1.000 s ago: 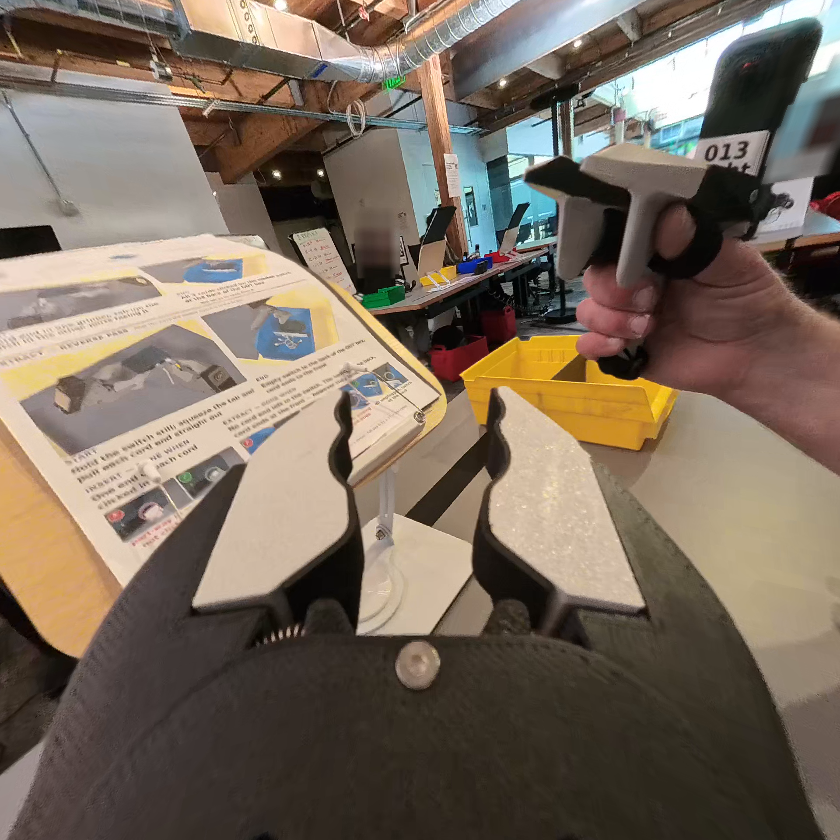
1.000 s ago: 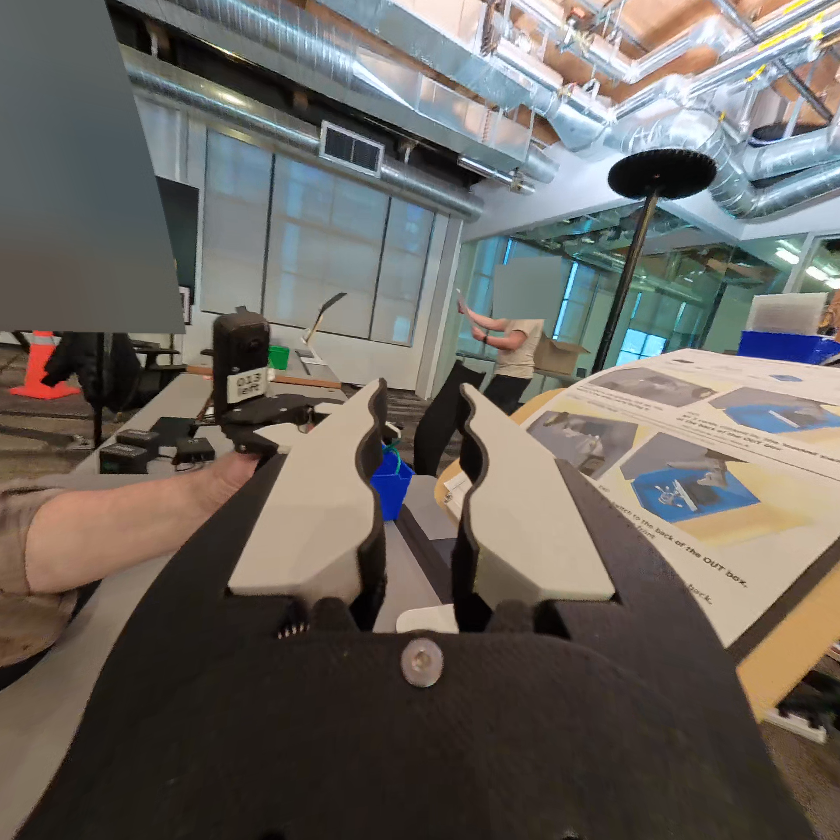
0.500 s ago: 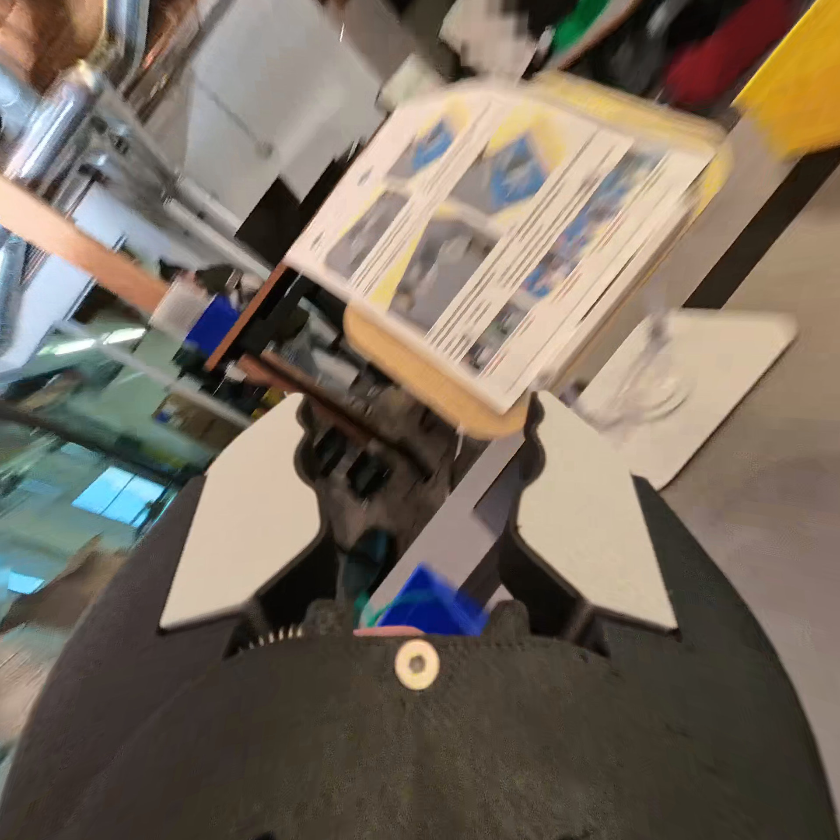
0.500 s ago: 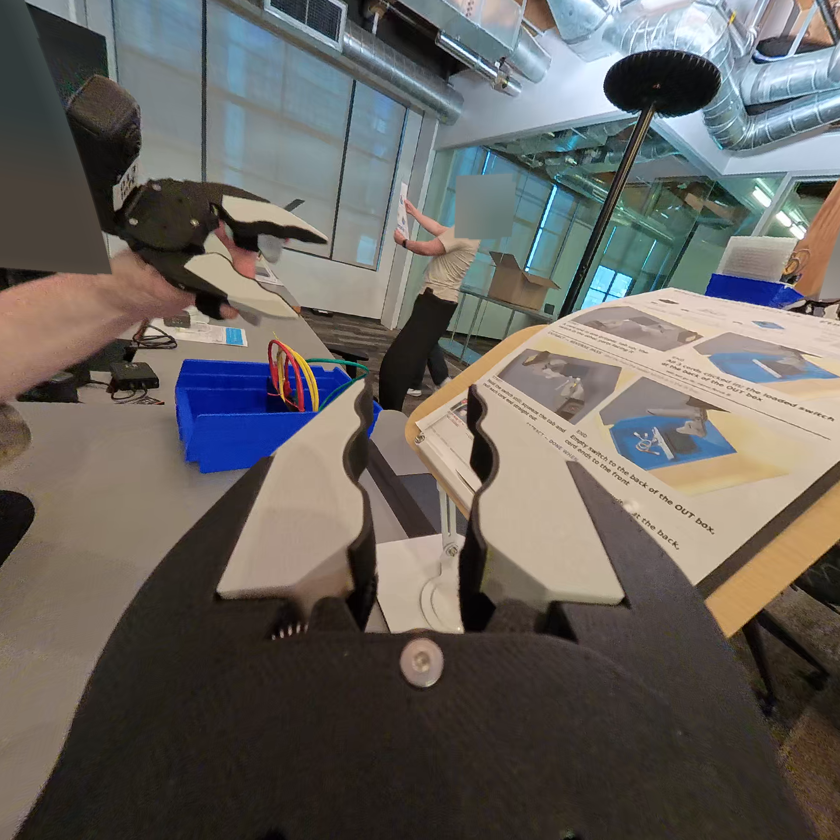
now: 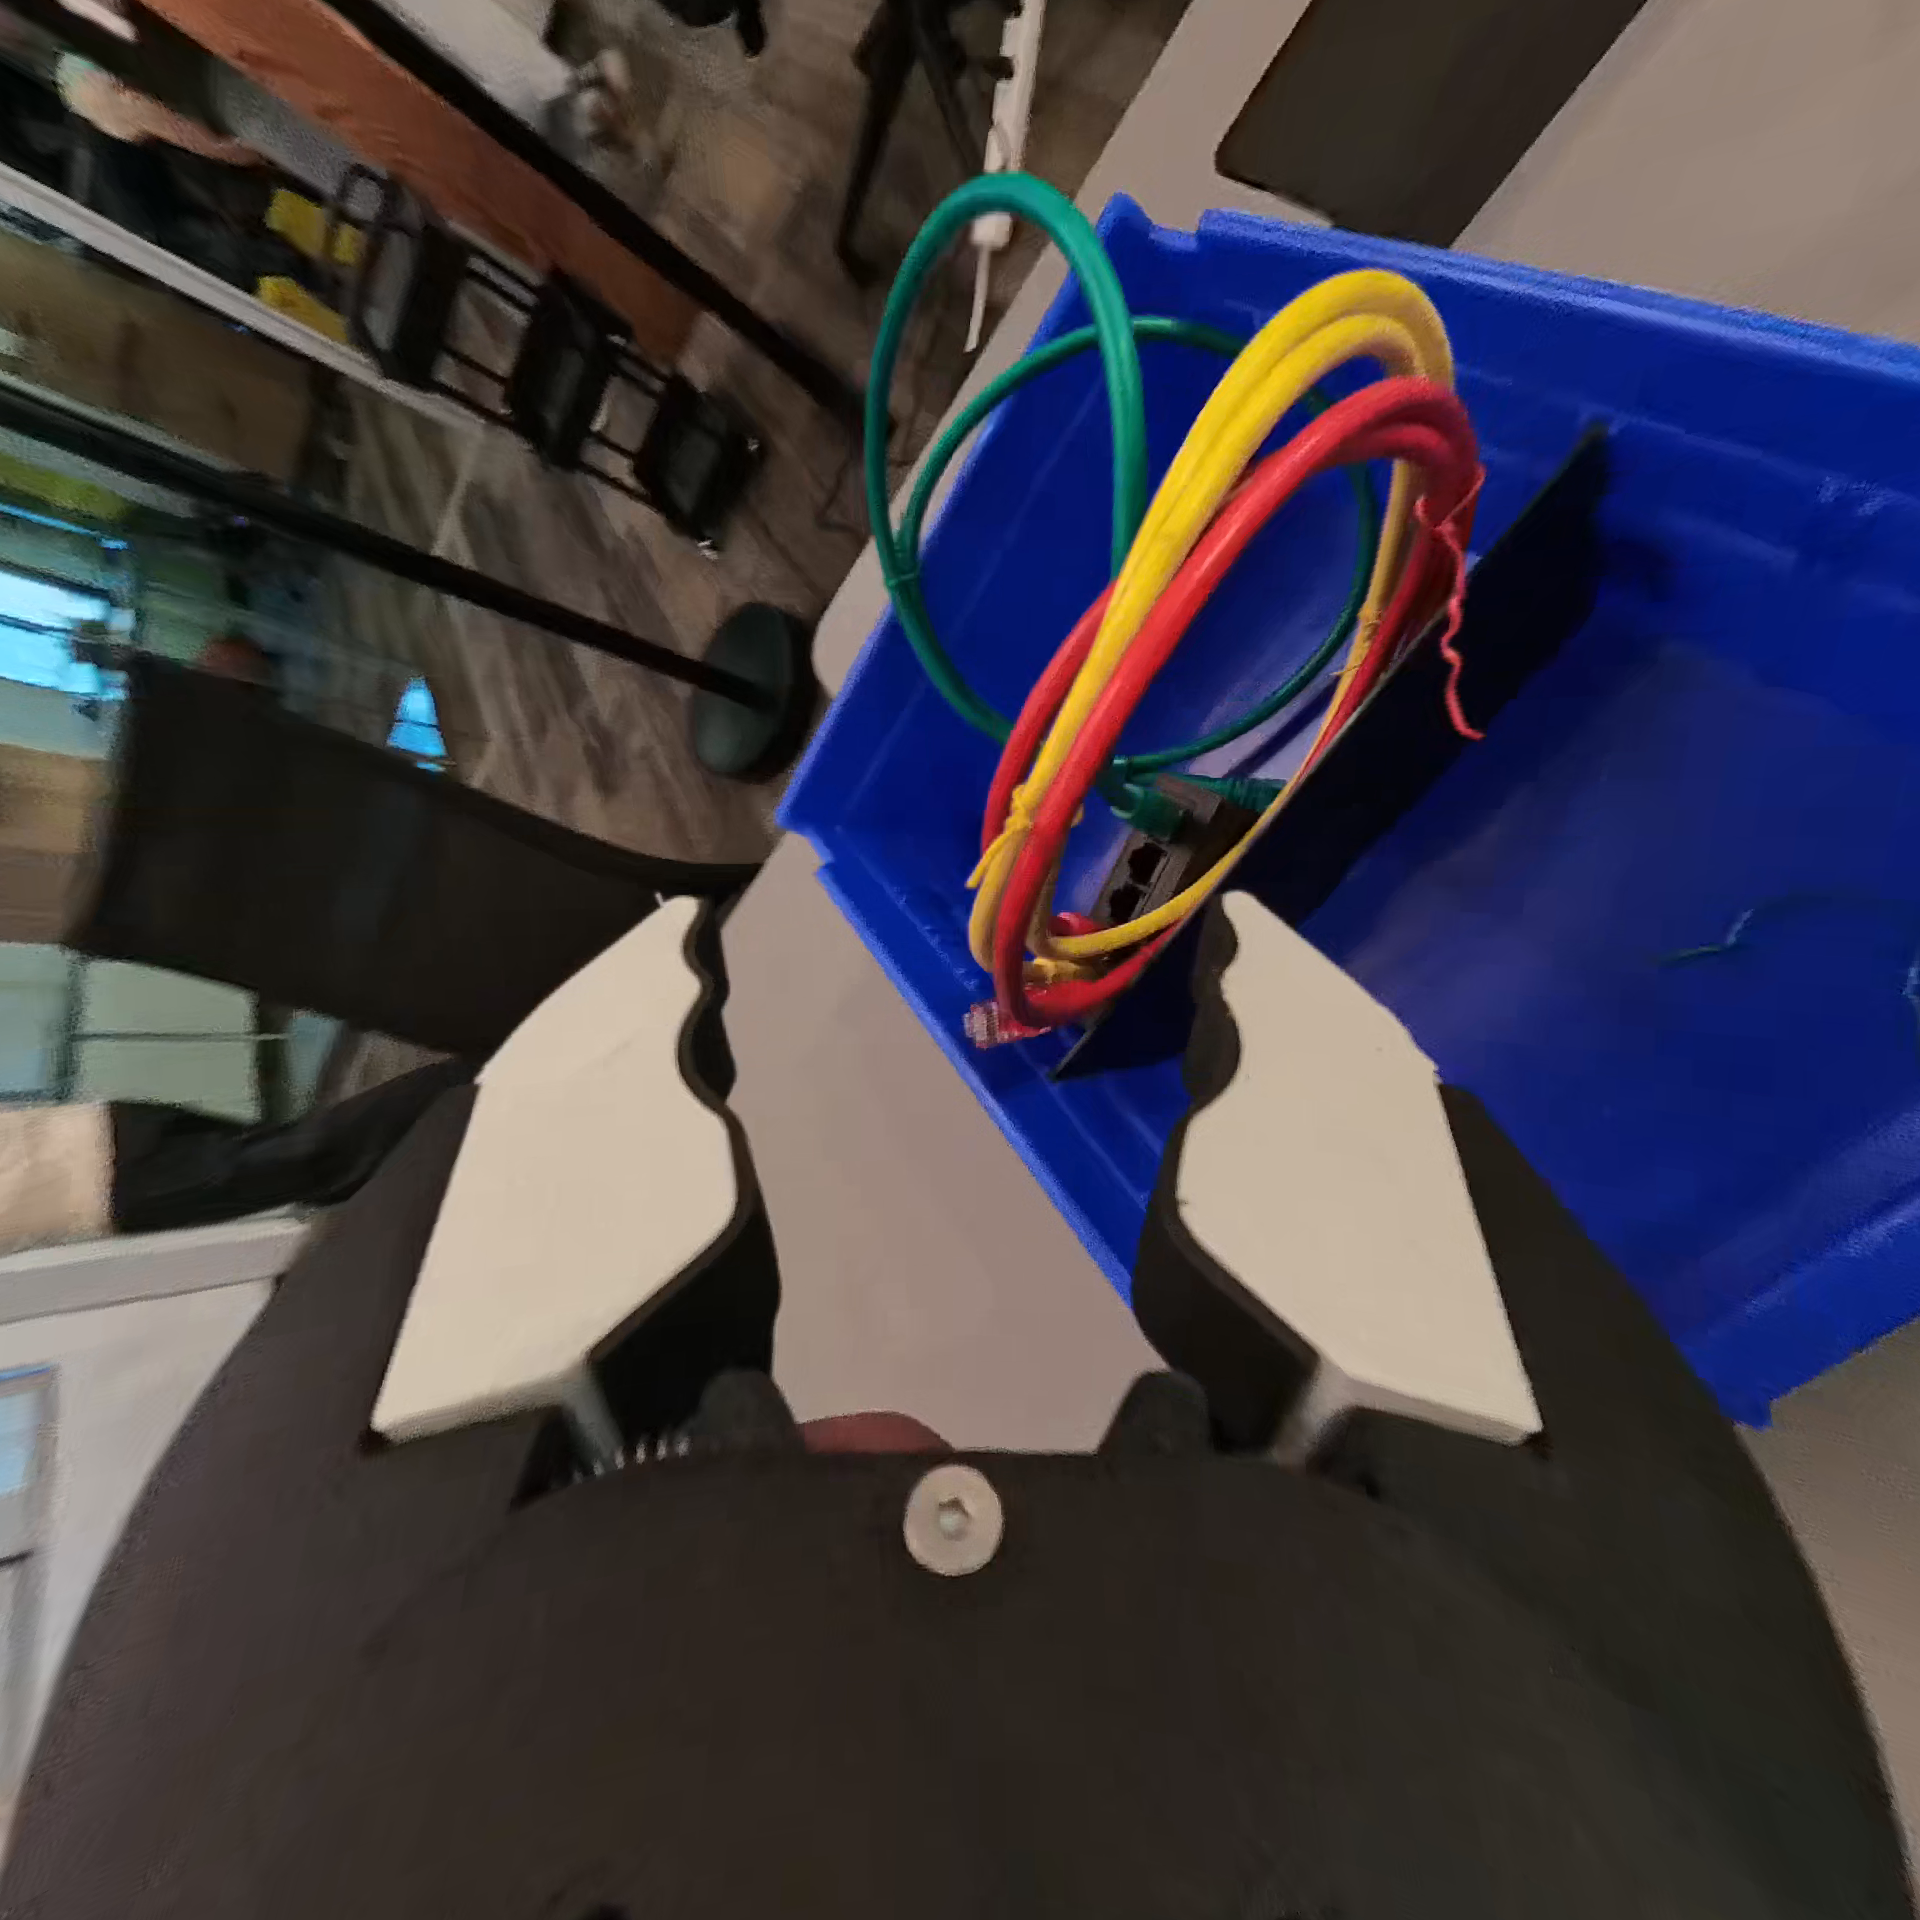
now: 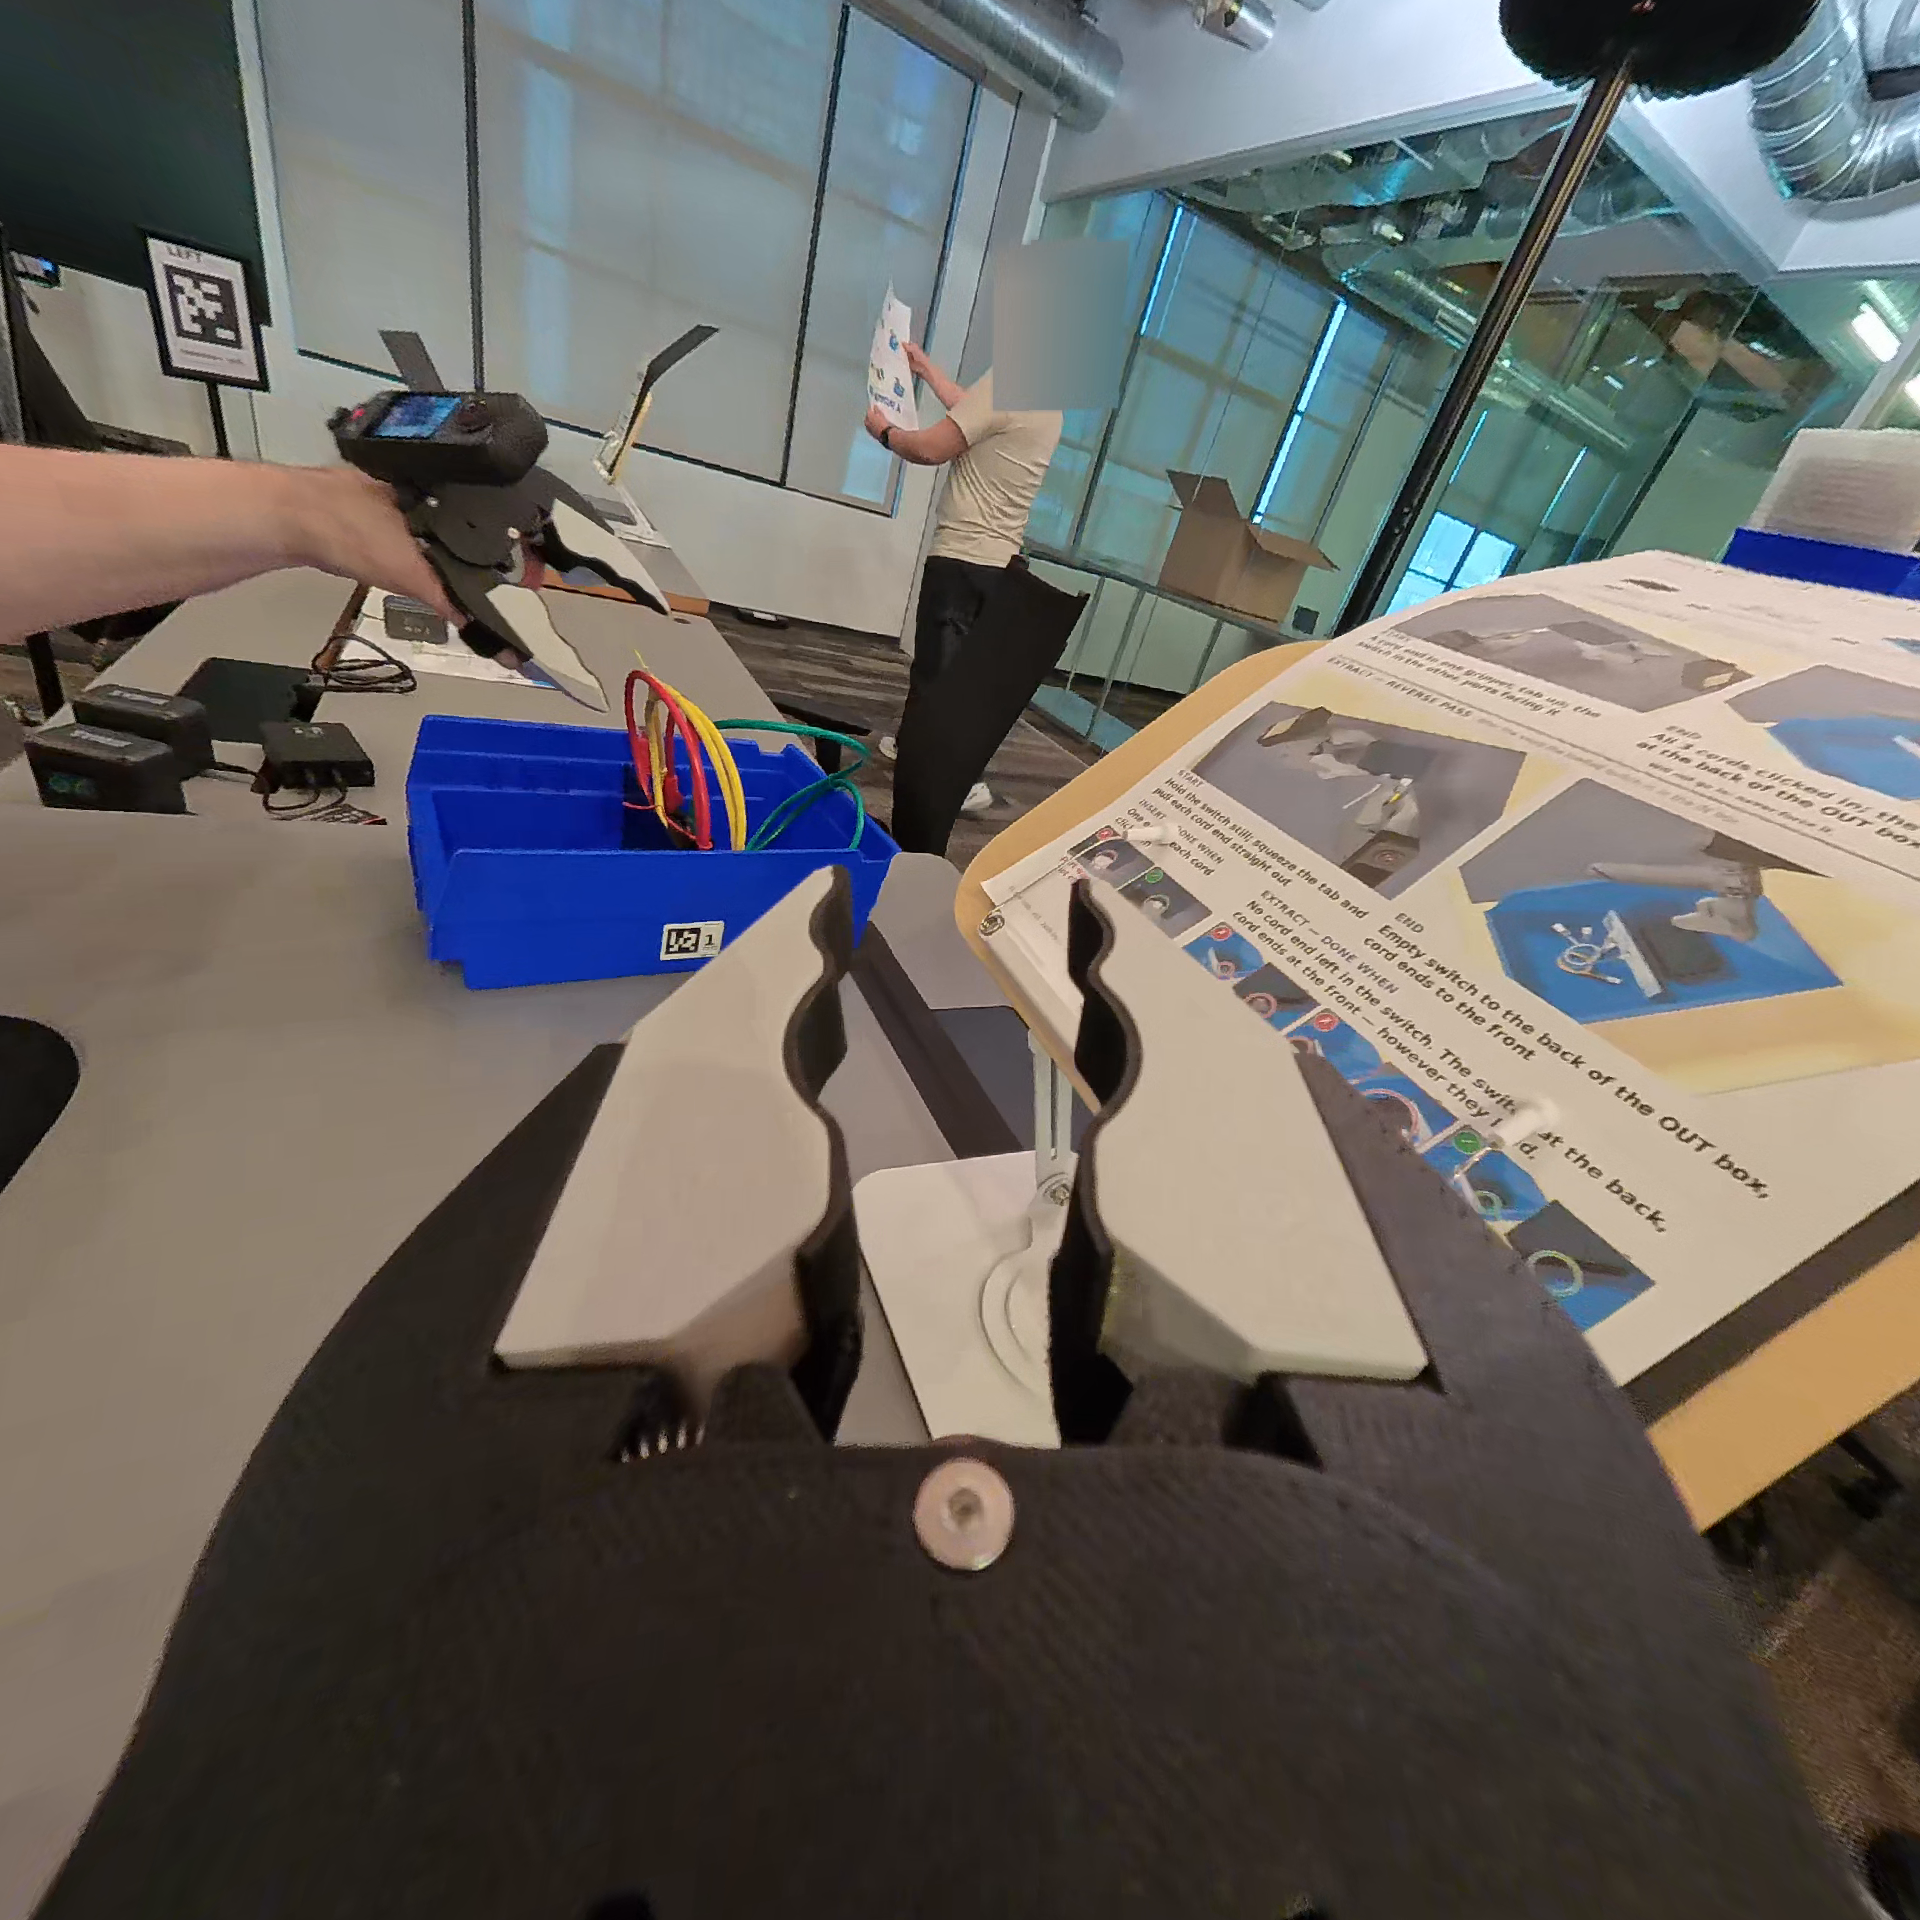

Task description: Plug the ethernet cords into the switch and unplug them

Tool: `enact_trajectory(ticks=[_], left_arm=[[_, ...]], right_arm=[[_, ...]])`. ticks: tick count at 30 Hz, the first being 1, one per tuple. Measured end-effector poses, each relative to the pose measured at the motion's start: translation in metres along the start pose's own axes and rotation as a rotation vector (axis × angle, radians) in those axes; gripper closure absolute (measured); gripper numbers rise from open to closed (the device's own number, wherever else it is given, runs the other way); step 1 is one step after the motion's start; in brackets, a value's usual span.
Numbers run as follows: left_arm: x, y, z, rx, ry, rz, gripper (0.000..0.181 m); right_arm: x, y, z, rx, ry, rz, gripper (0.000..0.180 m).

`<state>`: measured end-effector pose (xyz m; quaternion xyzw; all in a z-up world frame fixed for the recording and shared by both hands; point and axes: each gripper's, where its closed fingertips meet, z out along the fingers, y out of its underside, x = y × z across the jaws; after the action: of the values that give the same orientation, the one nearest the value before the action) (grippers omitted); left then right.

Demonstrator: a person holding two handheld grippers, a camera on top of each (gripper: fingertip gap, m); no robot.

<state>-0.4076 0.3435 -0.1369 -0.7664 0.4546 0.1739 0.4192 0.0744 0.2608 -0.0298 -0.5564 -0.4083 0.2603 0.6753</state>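
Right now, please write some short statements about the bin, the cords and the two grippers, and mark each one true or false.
1. The left gripper is open and holds nothing. True.
2. The right gripper is shut on a yellow cord. False: it is open and empty, well away from the blue bin.
3. The red cords, yellow cords and green cord loop up out of the bin. True.
4. Every port of the switch is filled. False: at least two ports in its middle show empty.
5. The bin stands on the floor. False: it stands on the grey table.
6. The left gripper hovers above the bin. True.
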Motion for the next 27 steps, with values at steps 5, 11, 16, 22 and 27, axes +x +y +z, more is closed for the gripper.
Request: enact_trajectory(ticks=[5, 11, 16, 22, 27], left_arm=[[0.020, 0.012, 0.033, -0.035, 0.246, 0.005, 0.125], [0.018, 0.008, 0.055, -0.100, 0.303, -0.044, 0.175], [0.022, -0.011, 0.062, -0.092, 0.420, -0.091, 0.175], [0.009, -0.033, 0.090, -0.055, 0.607, -0.236, 0.173], [-0.041, -0.017, 0.148, -0.162, 0.260, -0.242, 0.135]], right_arm=[[-0.002, 0.016, 0.008, -0.046, -0.016, 0.010, 0.141], [-0.004, 0.035, 0.016, -0.084, -0.040, 0.035, 0.143], [-0.003, 0.046, 0.018, -0.095, -0.055, 0.069, 0.145], [-0.005, 0.050, 0.018, -0.097, -0.080, 0.091, 0.146], [-0.004, 0.055, 0.018, -0.100, -0.086, 0.110, 0.147]])
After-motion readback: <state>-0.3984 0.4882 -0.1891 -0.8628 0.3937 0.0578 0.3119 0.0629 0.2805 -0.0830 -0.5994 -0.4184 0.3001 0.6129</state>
